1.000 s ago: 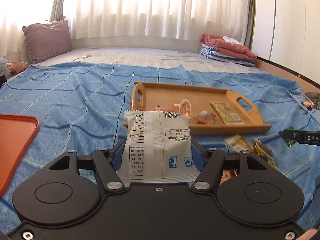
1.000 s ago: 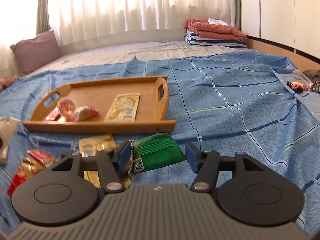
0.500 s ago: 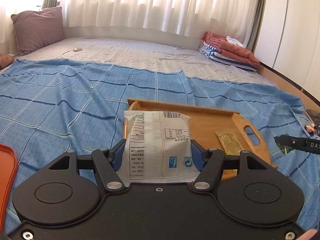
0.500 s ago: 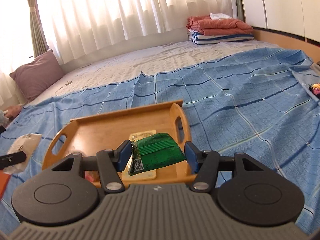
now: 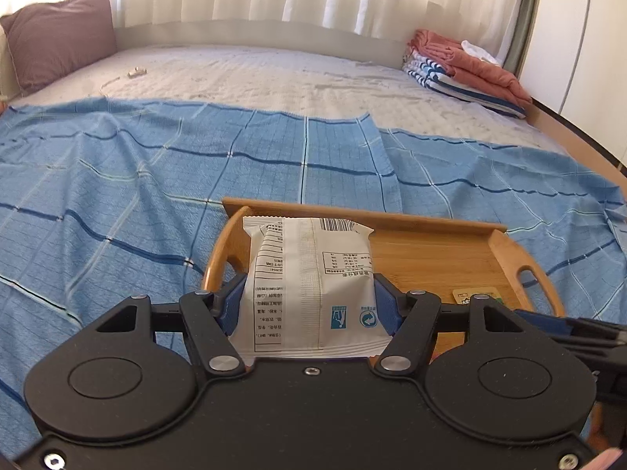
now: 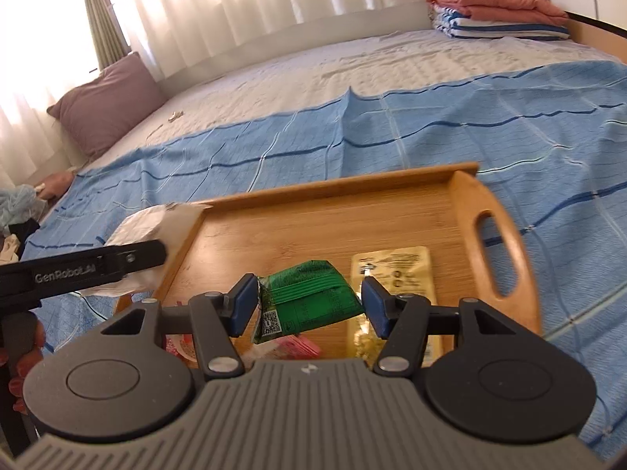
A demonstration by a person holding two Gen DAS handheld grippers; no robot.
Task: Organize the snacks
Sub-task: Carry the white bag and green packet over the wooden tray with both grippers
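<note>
My left gripper (image 5: 307,299) is shut on a white snack packet (image 5: 309,286) with printed tables and a barcode, held over the left end of the wooden tray (image 5: 439,252). My right gripper (image 6: 309,307) is shut on a green snack packet (image 6: 309,299), hanging above the tray (image 6: 313,219). On the tray floor lie a yellow flat packet (image 6: 395,274) and pink wrapped snacks (image 6: 298,346) under the green one. In the right wrist view the left gripper (image 6: 78,270) and its white packet (image 6: 149,227) show at the tray's left edge.
A blue checked cloth (image 5: 117,180) covers the near half of the bed. A mauve pillow (image 5: 55,35) lies far left, and folded towels (image 5: 466,66) far right. A hand (image 6: 23,352) grips the left tool's handle. Wooden bed edge (image 5: 580,137) runs along the right.
Both grippers have travelled forward with their packets and now hang over the wooden tray. The orange tray and the loose snacks on the cloth have slipped out of sight.
</note>
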